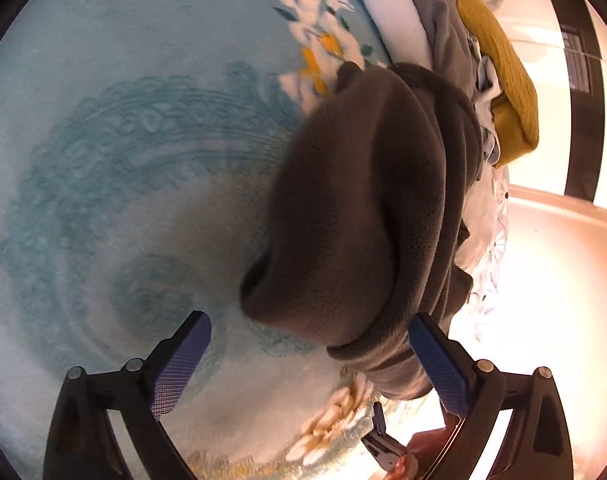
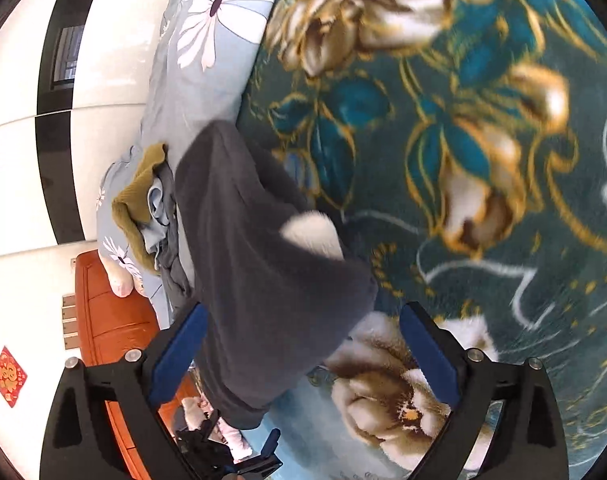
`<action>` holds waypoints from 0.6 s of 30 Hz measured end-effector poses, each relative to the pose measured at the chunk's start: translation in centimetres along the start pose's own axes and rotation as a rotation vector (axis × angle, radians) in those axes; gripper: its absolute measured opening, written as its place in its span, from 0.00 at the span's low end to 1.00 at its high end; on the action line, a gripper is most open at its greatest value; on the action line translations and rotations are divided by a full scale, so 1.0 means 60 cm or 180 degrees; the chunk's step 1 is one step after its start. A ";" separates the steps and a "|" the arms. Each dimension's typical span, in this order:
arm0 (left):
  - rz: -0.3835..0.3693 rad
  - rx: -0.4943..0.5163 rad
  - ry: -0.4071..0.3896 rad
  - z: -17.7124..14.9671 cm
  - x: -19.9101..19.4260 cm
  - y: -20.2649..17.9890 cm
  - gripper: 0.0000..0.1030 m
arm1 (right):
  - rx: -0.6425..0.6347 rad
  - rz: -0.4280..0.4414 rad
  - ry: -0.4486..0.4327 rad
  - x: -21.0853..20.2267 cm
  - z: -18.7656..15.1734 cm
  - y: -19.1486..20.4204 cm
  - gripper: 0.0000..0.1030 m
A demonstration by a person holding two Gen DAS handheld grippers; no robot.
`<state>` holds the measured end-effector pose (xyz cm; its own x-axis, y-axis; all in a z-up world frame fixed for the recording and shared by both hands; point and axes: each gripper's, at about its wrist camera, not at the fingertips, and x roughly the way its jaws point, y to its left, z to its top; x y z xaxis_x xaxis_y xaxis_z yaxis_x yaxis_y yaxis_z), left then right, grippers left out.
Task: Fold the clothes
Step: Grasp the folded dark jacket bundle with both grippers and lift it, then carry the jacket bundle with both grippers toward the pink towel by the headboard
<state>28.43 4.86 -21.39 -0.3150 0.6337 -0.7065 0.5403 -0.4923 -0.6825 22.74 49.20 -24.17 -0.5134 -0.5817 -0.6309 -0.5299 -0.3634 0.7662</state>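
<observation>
Plush blanket [image 1: 103, 128] covers a bed, pale teal with a tone-on-tone medallion and white-and-yellow flowers in the left wrist view, dark teal with gold-edged blooms [image 2: 483, 128] in the right wrist view. Only the left camera shows the pale medallion side; only the right camera takes in an orange wooden headboard [image 2: 115, 320], a red paper ornament [image 2: 8, 376] on the white wall, and a grey daisy-print pillow [image 2: 207, 28].

A dark grey fleece garment [image 1: 355, 208] lies bunched on the blanket, its ribbed cuff end reaching down toward the left gripper [image 1: 309, 360]. That gripper's jaws stand wide apart and hold nothing; the cuff sits between them, close against the right-hand blue pad [image 1: 439, 364], though contact cannot be confirmed. The right gripper [image 2: 303, 350] is likewise spread wide and empty, with the same garment [image 2: 255, 272] running down between its fingers, nearer the left-hand pad [image 2: 179, 356]. A white fleecy patch [image 2: 313, 234] shows on the garment's edge.

Beyond the fleece, near the bed's edge, a pile of other clothes waits: a mustard knit [image 1: 499, 72], a grey item [image 1: 443, 28] and a light blue one [image 2: 157, 204], heaped together.
</observation>
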 end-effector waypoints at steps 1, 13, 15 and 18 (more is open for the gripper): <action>0.0011 0.0079 -0.0036 0.005 0.006 -0.009 0.98 | 0.0000 0.0028 -0.0019 0.004 -0.006 -0.004 0.94; -0.0033 0.0635 -0.0197 0.061 0.051 -0.063 1.00 | -0.0301 0.0345 -0.0167 0.053 -0.003 0.001 0.96; -0.0080 0.0667 -0.0224 0.064 0.051 -0.063 1.00 | -0.0331 0.0335 -0.0191 0.052 -0.006 0.000 0.96; -0.0081 0.0702 -0.0219 0.071 0.069 -0.071 1.00 | -0.0316 0.0360 -0.0241 0.048 -0.011 -0.004 0.96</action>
<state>21.50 7.02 -22.20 -0.3828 0.6092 -0.6945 0.3503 -0.5999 -0.7193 21.83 47.13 -26.13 -0.6173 -0.5679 -0.5444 -0.3984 -0.3710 0.8388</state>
